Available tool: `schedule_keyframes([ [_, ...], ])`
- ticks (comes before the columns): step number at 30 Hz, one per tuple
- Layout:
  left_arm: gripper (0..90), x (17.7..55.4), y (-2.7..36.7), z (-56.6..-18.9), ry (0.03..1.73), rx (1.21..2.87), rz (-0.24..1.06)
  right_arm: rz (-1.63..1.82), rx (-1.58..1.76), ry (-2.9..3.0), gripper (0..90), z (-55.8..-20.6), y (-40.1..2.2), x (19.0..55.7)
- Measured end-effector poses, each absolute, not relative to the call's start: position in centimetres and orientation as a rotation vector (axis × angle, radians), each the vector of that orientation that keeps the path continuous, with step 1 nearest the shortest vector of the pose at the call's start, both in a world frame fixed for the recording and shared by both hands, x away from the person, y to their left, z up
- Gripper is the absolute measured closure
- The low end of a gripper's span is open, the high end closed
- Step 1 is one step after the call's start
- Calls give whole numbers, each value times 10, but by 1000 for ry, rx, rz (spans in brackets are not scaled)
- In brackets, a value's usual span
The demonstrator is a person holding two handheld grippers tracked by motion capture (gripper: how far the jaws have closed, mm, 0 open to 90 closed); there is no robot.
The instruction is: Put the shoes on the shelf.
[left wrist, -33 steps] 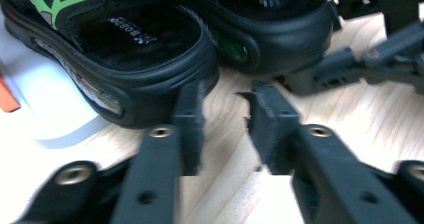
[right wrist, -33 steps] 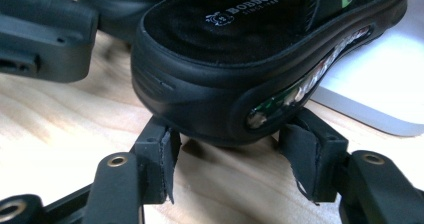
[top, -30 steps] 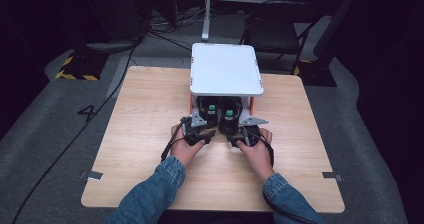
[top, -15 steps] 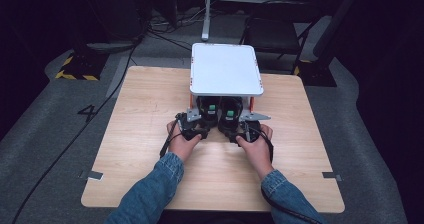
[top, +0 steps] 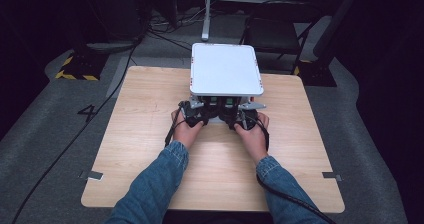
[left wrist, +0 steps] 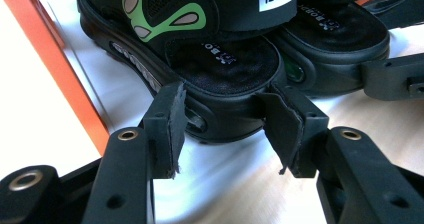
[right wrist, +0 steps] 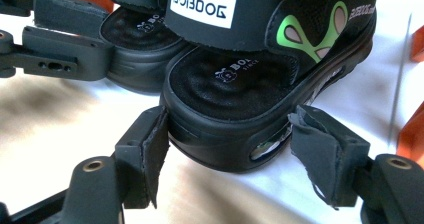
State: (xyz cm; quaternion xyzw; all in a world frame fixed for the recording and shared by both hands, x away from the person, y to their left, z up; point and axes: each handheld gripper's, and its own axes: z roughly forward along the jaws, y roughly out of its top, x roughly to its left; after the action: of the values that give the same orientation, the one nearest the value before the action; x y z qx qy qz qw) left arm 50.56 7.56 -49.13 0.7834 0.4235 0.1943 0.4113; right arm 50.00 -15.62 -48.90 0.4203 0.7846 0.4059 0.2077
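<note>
High view: light wooden table (top: 150, 134), white flat-topped box on orange-edged supports (top: 226, 69) at the 12 o'clock end, person's denim-sleeved forearms coming in from 6 o'clock. Left gripper (top: 196, 113) and right gripper (top: 242, 115) sit side by side at the box's 6 o'clock edge, noses under its overhang; the sandals there are mostly hidden by hands and lid.

Left gripper view: black foam sandal with green side pattern and white-labelled strap (left wrist: 200, 49) lies on the white floor of the box, heel toward the camera. Heel sits between the two black jaws of the left gripper (left wrist: 227, 129); left pad at 9 o'clock of the heel looks just touching the sole, right pad at 3 o'clock just beside it, contact hard to tell. Jaws have just been closing with the heel between them, not clearly clamped. Orange side wall (left wrist: 60, 69) at 9 to 10 o'clock. Second black sandal (left wrist: 340, 49) touching the first at 2 o'clock, with the other gripper's jaw beside it.

Right gripper view: the second sandal (right wrist: 260, 84) heel-on between the right gripper (right wrist: 235, 169) jaws; left pad at 8 o'clock against the heel edge, right pad at 4 o'clock a little apart. These jaws have also just been closing around the heel, still parted. First sandal (right wrist: 140, 49) at 10 o'clock.
</note>
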Motion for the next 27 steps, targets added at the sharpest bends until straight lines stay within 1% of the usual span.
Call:
schedule_keyframes([
  [3, 520, 509, 75, -492, 1087, 1945, 488, 1120, 1182, 2162, 333, -488, -154, 507],
  [4, 522, 509, 76, -492, 1093, 1941, 484, 1108, 1178, 2158, 351, -488, -153, 509],
  [6, 539, 507, 77, -494, 1097, 1925, 476, 1087, 1139, 2122, 422, -487, -153, 512],
  [7, 536, 506, 78, -494, 1102, 1925, 477, 1075, 1121, 2115, 442, -487, -154, 514],
  [8, 516, 504, 79, -493, 1103, 1932, 461, 1082, 1135, 2115, 444, -487, -155, 515],
  [10, 487, 502, 80, -493, 1107, 1925, 454, 1103, 1155, 2106, 496, -486, -157, 514],
  [11, 487, 499, 80, -493, 1104, 1905, 433, 1103, 1155, 2106, 496, -486, -157, 514],
  [12, 470, 496, 81, -492, 1104, 1895, 425, 1123, 1144, 2111, 478, -485, -158, 511],
  [13, 450, 488, 85, -489, 1103, 1891, 405, 1148, 1157, 2123, 438, -482, -159, 505],
  [17, 419, 467, 95, -477, 1080, 1865, 408, 1179, 1137, 2133, 400, -471, -167, 488],
  [23, 381, 425, 111, -443, 969, 1867, 517, 1236, 1081, 2148, 366, -442, -184, 458],
  [25, 371, 415, 116, -435, 945, 1871, 529, 1250, 1065, 2154, 354, -432, -192, 448],
  [27, 352, 405, 122, -429, 930, 1880, 502, 1258, 1070, 2168, 340, -427, -199, 442],
])
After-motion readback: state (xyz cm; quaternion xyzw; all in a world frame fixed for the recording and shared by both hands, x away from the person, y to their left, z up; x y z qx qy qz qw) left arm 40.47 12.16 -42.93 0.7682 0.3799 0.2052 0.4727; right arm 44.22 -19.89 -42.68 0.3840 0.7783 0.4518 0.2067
